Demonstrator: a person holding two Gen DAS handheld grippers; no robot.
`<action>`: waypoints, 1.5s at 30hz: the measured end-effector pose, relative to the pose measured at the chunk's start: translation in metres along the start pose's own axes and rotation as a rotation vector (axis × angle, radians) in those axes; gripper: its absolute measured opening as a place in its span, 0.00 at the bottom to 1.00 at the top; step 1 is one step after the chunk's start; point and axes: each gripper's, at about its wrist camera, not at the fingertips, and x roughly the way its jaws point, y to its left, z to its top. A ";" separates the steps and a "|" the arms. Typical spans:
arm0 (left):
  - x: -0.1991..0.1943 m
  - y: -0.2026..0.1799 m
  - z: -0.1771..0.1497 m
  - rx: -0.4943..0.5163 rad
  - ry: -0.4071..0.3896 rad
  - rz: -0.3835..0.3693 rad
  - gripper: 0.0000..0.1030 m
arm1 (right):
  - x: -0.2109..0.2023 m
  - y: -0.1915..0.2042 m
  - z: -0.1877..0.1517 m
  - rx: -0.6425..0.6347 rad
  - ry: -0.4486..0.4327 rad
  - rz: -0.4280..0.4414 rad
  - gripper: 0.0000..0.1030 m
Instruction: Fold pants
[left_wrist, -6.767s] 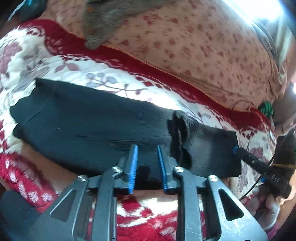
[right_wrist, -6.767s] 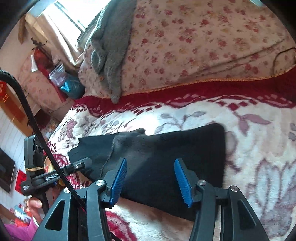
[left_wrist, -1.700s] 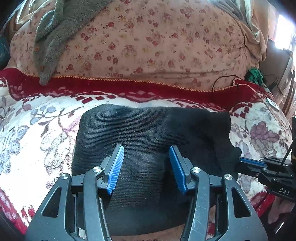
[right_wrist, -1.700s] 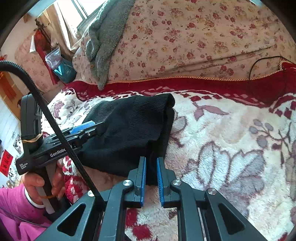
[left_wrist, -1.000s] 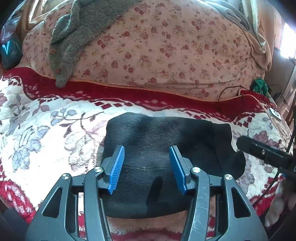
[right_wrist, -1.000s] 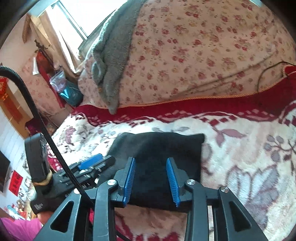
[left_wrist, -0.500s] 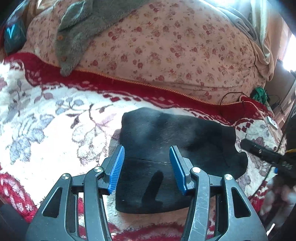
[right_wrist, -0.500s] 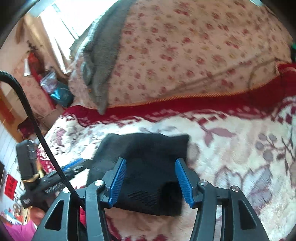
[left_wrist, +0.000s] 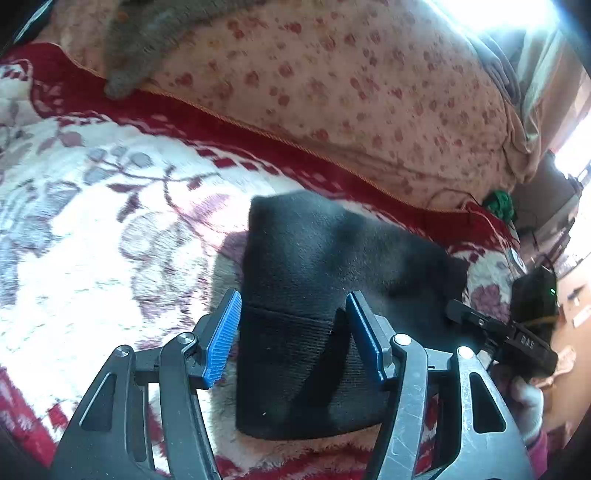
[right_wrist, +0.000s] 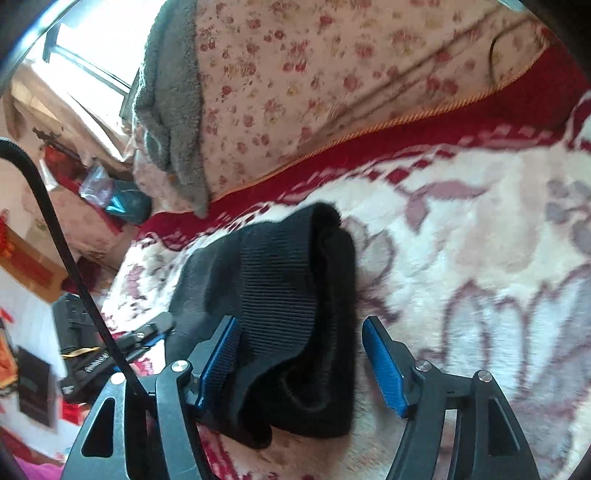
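while folded, pants (left_wrist: 314, 295) lie flat.

Left wrist view: mounted behind the left gripper (left_wrist: 293, 334), looking forward and down, close over the folded black knit pants (left_wrist: 332, 280) on the white-and-red floral plush blanket (left_wrist: 92, 229). Right wrist view: mounted behind the right gripper (right_wrist: 301, 356), facing the same pants (right_wrist: 280, 280) at close range from the opposite end. Both views share the pants, blanket (right_wrist: 480, 240) and pink floral quilt (left_wrist: 351, 81).

Black pants (left_wrist: 325, 280), red-and-cream floral blanket (left_wrist: 92, 221), pink rose-print quilt (left_wrist: 351, 92), grey towel (right_wrist: 173, 110)
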 end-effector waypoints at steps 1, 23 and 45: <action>0.004 0.000 0.000 0.003 0.008 0.002 0.63 | 0.005 -0.004 0.000 0.021 0.014 0.022 0.65; 0.033 -0.005 0.001 0.047 0.006 -0.012 0.56 | 0.009 -0.002 -0.007 -0.010 -0.016 0.088 0.44; -0.093 0.068 0.039 -0.051 -0.138 0.038 0.37 | 0.044 0.133 0.010 -0.159 -0.053 0.205 0.39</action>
